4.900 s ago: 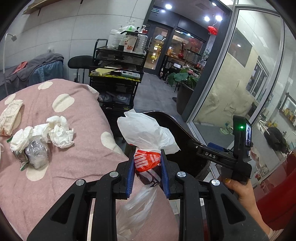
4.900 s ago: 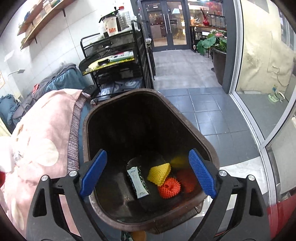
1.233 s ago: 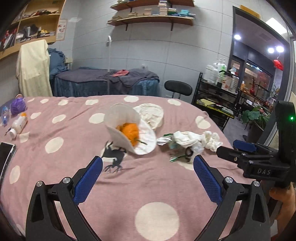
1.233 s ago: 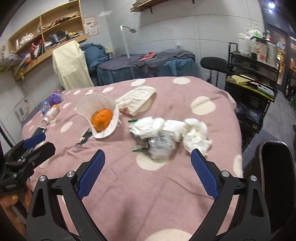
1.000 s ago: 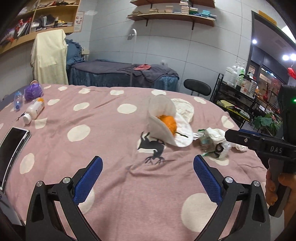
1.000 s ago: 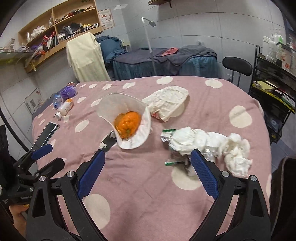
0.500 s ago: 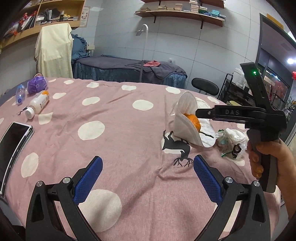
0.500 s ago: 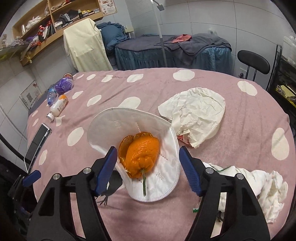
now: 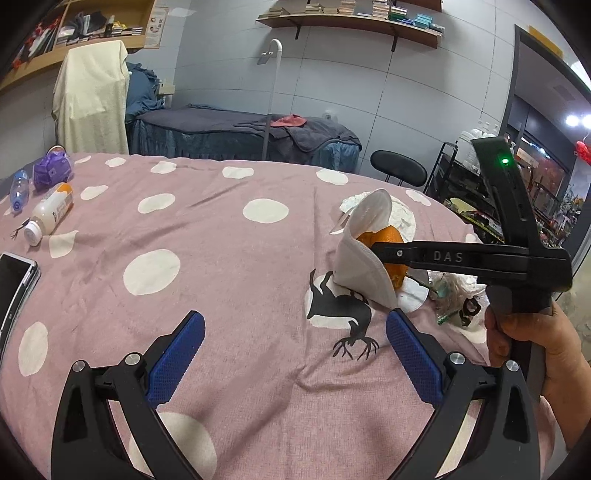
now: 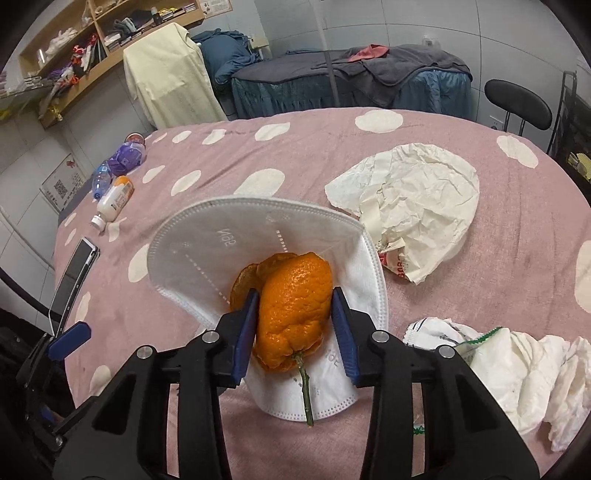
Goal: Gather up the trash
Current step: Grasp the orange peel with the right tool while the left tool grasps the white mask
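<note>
Massage or treatment room — draped treatment bed (image 9: 236,129), wall shelves (image 9: 354,22), supply trolley (image 9: 465,177), glazed shopfront entrance.

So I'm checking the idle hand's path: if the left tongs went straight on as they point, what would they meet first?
Probably the pink spotted cloth, near the black deer print; nothing lies between the open left tongs and it, though depth is unclear.

Your right gripper (image 10: 294,325) covers both flanks of the orange peel (image 10: 291,314), so you can't tell whether the closing jaws are pressing on it yet. In the left wrist view the mask (image 9: 364,258) and the gripper arm hide most of that peel. The phone (image 9: 14,284) is cut off by the left edge. The tissue pile (image 10: 517,365) runs off the frame's right side, and the small print on the bottle (image 10: 112,201) is unreadable.
</note>
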The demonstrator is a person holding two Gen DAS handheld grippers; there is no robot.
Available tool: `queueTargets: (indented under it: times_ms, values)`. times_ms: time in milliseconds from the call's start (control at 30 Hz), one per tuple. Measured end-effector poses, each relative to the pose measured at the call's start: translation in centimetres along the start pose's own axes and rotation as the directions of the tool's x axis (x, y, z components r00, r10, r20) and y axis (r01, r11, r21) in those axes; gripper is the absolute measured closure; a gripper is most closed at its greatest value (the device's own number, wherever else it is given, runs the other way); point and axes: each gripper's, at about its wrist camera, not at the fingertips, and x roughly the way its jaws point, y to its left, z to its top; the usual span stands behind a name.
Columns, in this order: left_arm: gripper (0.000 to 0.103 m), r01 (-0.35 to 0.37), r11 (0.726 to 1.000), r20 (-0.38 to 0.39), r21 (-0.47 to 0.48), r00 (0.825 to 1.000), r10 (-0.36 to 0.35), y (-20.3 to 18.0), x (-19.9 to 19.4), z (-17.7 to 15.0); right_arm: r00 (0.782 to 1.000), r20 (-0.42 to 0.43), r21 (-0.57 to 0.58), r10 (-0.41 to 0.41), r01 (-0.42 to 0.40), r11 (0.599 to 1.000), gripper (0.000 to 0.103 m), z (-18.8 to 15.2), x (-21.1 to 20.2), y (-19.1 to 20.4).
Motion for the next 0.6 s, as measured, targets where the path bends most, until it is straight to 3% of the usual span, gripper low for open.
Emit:
queueTargets:
  times_ms: [233, 500, 600]
  values:
    - [0.006, 0.045, 0.999, 0.006, 0.006, 0.999, -0.045, -1.2, 1.2, 1.4, 0.993, 0.116, -0.018, -0.036, 0.038, 0.999, 0.066, -1.2, -5.8, -0.5]
    - [0.007, 0.058, 0.997, 0.010, 0.042, 0.998, -0.058, -2.6, 4.4, 4.2, 0.984, 0.168, 0.012, -0.063, 0.061, 0.998, 0.066, -3.1, -10.1, -2.2]
    - [0.016, 0.064, 0.996, -0.014, 0.067, 0.998, -0.063, -3.2, 6.3, 4.9, 0.981, 0.177, 0.024, -0.083, 0.080, 0.997, 0.066, -4.0, -11.0, -2.8]
